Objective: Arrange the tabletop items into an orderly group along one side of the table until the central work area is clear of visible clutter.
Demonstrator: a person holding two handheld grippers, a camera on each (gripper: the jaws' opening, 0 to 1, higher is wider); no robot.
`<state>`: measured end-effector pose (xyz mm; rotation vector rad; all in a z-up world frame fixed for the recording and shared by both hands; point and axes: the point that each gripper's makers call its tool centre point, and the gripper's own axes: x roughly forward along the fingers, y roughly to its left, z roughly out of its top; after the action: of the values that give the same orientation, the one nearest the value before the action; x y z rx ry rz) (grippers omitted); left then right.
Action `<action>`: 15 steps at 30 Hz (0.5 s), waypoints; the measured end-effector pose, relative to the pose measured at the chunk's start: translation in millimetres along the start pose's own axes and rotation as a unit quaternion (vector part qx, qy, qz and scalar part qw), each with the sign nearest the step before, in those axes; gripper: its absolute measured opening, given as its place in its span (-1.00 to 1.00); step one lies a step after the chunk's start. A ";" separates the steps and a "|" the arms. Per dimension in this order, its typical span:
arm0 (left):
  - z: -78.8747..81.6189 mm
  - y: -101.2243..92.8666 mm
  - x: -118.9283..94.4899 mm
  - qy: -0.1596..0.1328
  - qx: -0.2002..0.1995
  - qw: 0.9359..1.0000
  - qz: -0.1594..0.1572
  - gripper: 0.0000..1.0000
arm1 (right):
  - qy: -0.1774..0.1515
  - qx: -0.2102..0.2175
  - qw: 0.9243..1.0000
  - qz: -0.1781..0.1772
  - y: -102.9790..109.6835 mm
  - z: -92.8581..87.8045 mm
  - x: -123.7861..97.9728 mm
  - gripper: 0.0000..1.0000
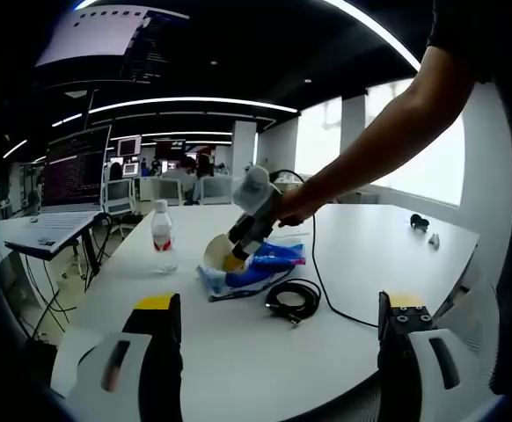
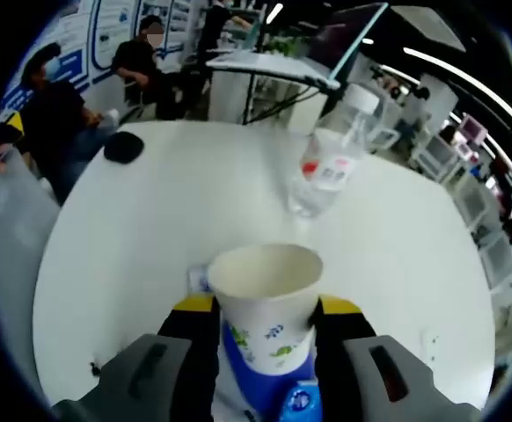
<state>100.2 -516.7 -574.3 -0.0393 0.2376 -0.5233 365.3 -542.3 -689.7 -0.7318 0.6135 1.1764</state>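
paper cup tilted, mouth away from right tool

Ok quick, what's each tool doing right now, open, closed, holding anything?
Left tool: open, holding nothing.
Right tool: closed on the paper cup.

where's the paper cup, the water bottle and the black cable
white paper cup with blue print [image 2: 265, 303], right gripper view, on its side wall
clear plastic water bottle with red label [image 1: 162, 236], left gripper view, on its label
coiled black cable [image 1: 293, 301], left gripper view, on the coil
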 end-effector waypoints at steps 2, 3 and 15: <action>0.0 0.0 0.2 0.000 -0.001 1.000 0.000 0.85 | -0.011 0.028 1.000 -0.001 -2.1 1.1 0.4 -0.23; -0.1 0.0 0.3 0.000 -0.001 1.000 0.000 0.84 | -0.013 0.034 0.999 -0.002 -3.4 1.1 0.3 -0.23; -1.2 -0.5 0.6 0.004 0.000 1.000 0.000 0.84 | -0.043 0.120 0.992 -0.015 -11.2 0.8 -2.3 -0.23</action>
<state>100.2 -517.4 -575.6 -0.0369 0.2452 -0.5243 375.4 -545.4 -685.4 -0.4818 0.6562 1.0781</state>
